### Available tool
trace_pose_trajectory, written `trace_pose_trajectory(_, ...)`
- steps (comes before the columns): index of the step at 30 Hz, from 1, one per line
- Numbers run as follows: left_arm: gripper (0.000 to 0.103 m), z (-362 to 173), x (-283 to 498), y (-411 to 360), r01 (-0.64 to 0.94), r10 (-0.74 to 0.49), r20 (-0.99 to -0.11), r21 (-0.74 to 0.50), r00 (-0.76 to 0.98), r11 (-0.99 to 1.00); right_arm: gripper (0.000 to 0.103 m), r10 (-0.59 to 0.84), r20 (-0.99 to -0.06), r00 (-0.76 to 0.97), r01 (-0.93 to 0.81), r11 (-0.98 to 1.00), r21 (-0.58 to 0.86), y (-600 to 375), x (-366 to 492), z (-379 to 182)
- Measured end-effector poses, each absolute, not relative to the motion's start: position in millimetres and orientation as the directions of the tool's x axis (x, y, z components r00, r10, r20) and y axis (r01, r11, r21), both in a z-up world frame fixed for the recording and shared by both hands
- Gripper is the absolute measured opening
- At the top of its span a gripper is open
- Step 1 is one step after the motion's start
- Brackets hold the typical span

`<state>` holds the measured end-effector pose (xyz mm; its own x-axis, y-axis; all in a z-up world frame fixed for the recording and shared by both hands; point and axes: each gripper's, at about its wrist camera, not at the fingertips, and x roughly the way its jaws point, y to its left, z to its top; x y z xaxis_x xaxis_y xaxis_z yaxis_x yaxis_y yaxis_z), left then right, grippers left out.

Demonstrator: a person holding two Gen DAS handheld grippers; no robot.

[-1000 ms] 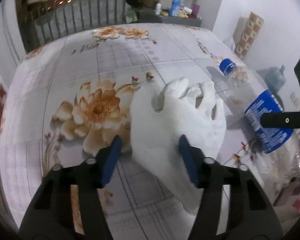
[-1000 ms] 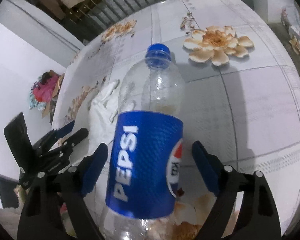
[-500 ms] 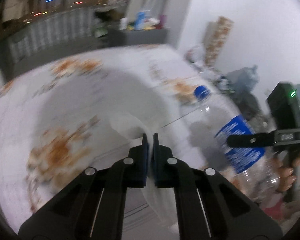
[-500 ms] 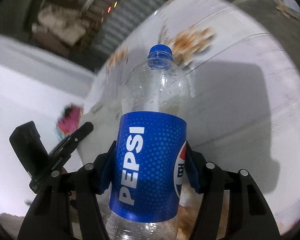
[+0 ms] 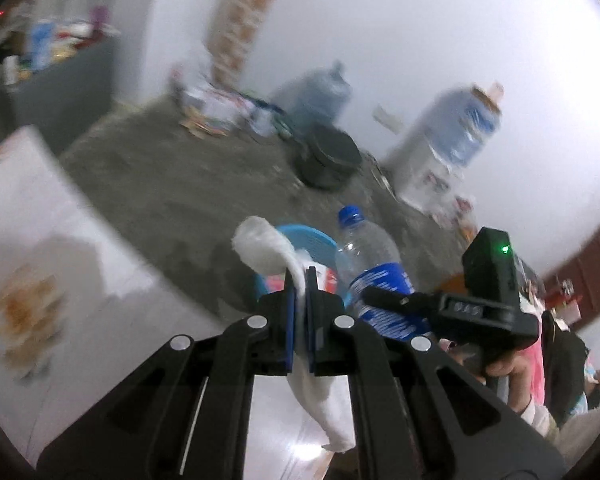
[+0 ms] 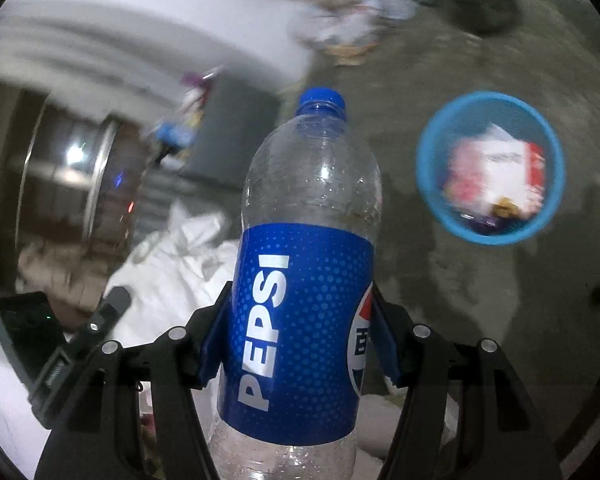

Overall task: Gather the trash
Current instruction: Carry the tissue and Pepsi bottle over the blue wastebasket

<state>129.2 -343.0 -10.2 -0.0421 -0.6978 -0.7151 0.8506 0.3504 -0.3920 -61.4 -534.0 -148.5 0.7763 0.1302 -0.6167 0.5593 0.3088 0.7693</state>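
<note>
Both grippers grip trash — left gripper [image 5: 299,280] pinches white glove [image 5: 260,250]; right gripper [image 6: 300,304] clamps Pepsi bottle [image 6: 300,320].

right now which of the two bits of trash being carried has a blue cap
The Pepsi bottle clamped in the right gripper; the left gripper pinches a white tissue, soft and capless.

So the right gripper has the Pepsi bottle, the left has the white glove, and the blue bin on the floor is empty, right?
Not empty: the right wrist view shows the bin already holding wrappers. The right gripper does hold the bottle, and the left gripper the glove.
</note>
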Motion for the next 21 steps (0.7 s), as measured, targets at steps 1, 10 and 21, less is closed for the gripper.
trace_pose_trajectory(1, 0.003, -17, 127, -359, 0.856, -0.686, -0.725, -0.392, -0.062, 0.337, 0.061, 0.129, -0.621, 0.773, 0.574, 0.276, 0.771, -544, -66, -158)
trace_pose_trajectory(10, 0.068, -92, 126, -506, 0.868, -0.547, -0.83, -0.347, -0.108, 0.356, 0.081, 0.079, -0.647, 0.758, 0.648, 0.013, 0.761, -647, -59, -253)
trace_pose_trajectory(21, 0.069, -100, 148, -490, 0.797, -0.583, -0.808, -0.409, -0.089, 0.445, 0.087, -0.007, -0.749, 0.663, 0.748, -0.034, 0.662, -663, -76, -303)
